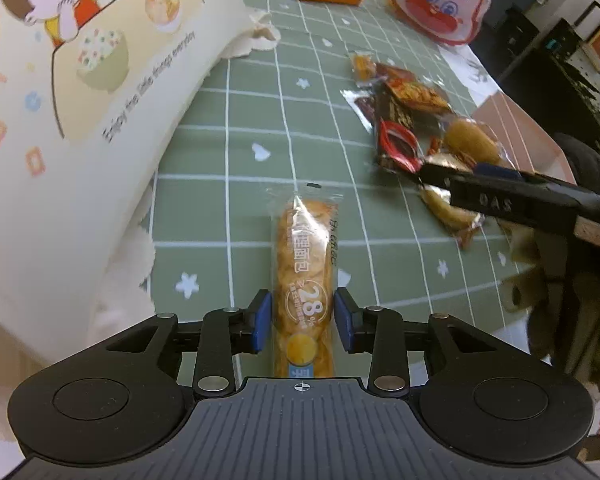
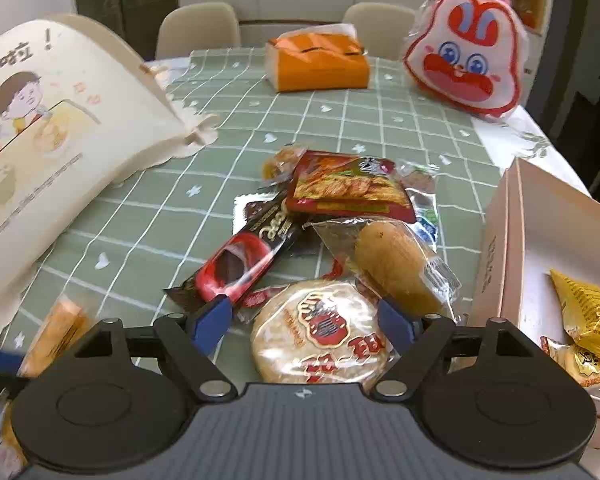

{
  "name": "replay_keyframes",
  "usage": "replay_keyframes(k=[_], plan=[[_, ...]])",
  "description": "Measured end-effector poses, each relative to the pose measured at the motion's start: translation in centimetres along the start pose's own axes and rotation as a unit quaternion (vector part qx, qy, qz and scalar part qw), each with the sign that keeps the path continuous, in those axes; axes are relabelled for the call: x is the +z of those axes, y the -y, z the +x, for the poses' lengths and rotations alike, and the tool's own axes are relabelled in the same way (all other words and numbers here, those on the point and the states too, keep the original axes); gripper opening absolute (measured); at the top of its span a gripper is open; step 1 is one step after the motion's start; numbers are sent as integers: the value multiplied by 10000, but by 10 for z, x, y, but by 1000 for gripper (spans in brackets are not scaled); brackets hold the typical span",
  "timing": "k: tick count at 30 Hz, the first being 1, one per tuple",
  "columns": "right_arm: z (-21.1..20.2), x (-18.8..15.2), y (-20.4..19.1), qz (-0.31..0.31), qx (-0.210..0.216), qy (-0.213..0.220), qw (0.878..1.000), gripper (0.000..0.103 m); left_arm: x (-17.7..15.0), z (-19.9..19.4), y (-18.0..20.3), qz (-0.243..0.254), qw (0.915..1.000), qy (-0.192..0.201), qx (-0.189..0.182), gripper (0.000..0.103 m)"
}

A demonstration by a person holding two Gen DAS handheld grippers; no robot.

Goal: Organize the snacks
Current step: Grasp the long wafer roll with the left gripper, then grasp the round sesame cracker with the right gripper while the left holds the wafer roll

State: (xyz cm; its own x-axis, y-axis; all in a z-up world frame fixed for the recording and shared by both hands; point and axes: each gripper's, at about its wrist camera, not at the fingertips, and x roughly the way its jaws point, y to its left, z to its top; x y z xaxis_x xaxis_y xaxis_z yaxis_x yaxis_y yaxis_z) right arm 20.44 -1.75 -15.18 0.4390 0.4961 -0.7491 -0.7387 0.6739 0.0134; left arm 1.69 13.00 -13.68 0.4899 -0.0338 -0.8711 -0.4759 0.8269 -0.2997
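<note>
My left gripper (image 1: 303, 322) is shut on a long clear-wrapped bread stick (image 1: 306, 264) that lies lengthwise on the green checked tablecloth (image 1: 228, 184). My right gripper (image 2: 304, 318) is open, its blue pads on either side of a round wrapped cake (image 2: 320, 332) with a red logo. Behind the cake lies a pile of snacks: a red and black bar (image 2: 240, 256), a yellow wrapped bun (image 2: 396, 264) and a red chip packet (image 2: 348, 192). The pile (image 1: 416, 120) and the right gripper's fingers (image 1: 500, 196) show in the left wrist view.
A cream cartoon-printed bag (image 1: 80, 80) stands at the left (image 2: 52, 140). A pink open box (image 2: 540, 248) holding yellow snack packets (image 2: 588, 312) is at the right. An orange tissue box (image 2: 320, 64) and a rabbit-face pouch (image 2: 464, 52) stand at the back. Chairs are beyond the table.
</note>
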Motion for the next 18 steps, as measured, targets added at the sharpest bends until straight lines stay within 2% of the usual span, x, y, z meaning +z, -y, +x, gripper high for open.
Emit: replay_keyframes(k=[4, 7, 9, 11, 14, 18], plan=[[-5, -6, -1, 414, -73, -51, 9991, 83, 1, 1, -4, 46, 9996, -146, -224, 37], [-18, -18, -2, 802, 210, -202, 9964, 83, 7, 3, -2, 104, 9990, -185, -402, 36], [-33, -31, -9, 859, 338, -192, 9955, 82, 9, 5, 0, 186, 9982, -80, -564, 36], [-51, -44, -16, 817, 454, -88, 9956, 82, 9, 6, 3, 270, 9981, 53, -550, 36], [-65, -52, -24, 543, 128, 113, 9984, 82, 9, 6, 6, 280, 9982, 88, -532, 35], [-53, -41, -13, 469, -471, 351, 9972, 82, 8, 3, -1, 268, 9984, 135, -469, 36]])
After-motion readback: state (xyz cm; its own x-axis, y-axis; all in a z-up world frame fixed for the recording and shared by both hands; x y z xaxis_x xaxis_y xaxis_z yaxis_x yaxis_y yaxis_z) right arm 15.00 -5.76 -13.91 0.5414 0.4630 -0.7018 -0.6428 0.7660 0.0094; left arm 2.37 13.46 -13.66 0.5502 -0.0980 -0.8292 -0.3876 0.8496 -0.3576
